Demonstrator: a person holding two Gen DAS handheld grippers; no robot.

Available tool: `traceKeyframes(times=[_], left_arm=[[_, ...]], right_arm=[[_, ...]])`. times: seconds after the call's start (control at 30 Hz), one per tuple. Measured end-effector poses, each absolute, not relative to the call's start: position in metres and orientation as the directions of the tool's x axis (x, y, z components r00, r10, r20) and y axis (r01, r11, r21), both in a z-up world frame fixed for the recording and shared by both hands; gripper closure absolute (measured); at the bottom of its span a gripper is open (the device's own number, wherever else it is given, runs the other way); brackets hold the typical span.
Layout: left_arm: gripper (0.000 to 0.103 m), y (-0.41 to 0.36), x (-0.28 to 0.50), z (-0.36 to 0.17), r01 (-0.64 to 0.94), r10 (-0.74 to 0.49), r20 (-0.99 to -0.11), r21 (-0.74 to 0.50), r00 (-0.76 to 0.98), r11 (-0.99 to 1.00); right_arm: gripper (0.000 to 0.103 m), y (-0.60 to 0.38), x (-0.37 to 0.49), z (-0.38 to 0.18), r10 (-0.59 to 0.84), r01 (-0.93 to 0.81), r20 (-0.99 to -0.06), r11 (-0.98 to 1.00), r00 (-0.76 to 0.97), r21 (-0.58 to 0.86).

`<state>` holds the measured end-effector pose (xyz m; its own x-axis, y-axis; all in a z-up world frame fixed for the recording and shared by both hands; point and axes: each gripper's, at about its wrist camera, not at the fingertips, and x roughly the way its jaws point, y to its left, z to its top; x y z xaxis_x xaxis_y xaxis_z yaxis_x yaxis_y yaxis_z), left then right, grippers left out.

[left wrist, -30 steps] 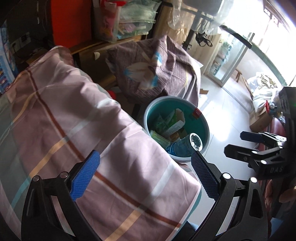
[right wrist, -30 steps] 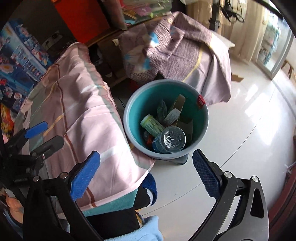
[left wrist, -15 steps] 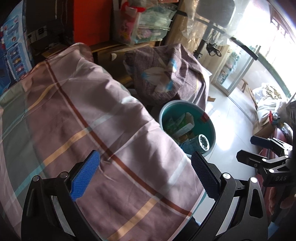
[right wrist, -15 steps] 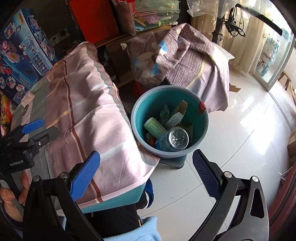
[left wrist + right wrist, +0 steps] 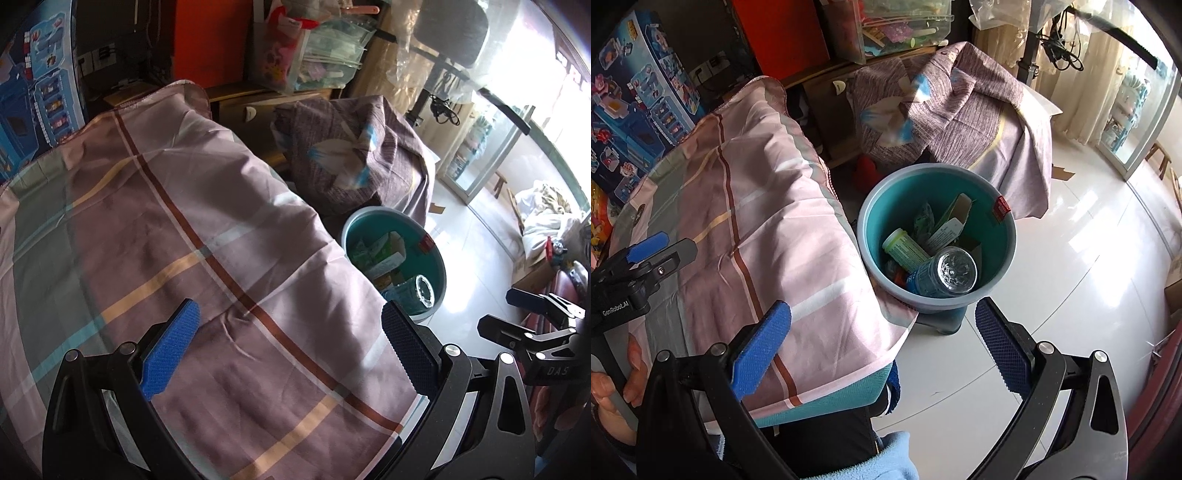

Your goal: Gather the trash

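A teal bin (image 5: 886, 192) (image 5: 437, 254) stands on the white floor beside the cloth-covered table. Inside it lie a clear plastic bottle (image 5: 942, 275) (image 5: 413, 293), a green-capped tube (image 5: 905, 251), a folded carton (image 5: 951, 221) (image 5: 384, 251) and crumpled wrappers. My left gripper (image 5: 291, 349) hovers open over the checked tablecloth (image 5: 166, 229), nothing between its blue pads. My right gripper (image 5: 882, 343) is open and empty too, held above the table's corner and the floor just short of the bin. Each gripper shows at the edge of the other's view.
A second low table under a purple cloth (image 5: 960, 99) stands behind the bin. Boxes, a clear storage tub (image 5: 314, 48) and an orange panel line the back wall. Glass doors (image 5: 1137, 122) are at the right. A hand (image 5: 613, 391) grips the left handle.
Both grippers have pulled back and up from the bin. The bin looks smaller and more of the tablecloth fills the left wrist view. Jaws stayed open.
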<state>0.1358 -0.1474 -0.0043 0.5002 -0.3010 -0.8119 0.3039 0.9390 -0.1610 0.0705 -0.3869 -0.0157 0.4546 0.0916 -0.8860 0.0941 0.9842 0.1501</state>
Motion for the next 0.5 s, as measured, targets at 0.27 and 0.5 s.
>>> traceKeyframes(times=[0.27, 0.5], left_arm=[[0.004, -0.1435, 0.1371, -0.0076, 0.291, -0.296, -0.810, -0.162, 0.507, 0.943], [0.004, -0.1436, 0.1372, -0.0087, 0.284, -0.277, -0.804, -0.140, 0.526, 0.948]], right_arm=[[0.007, -0.3885, 0.0730, -0.0196, 0.093, 0.101, -0.889, 0.983, 0.449, 0.154], [0.007, -0.3915, 0.0755, -0.0247, 0.092, 0.114, -0.893, 0.981, 0.440, 0.157]])
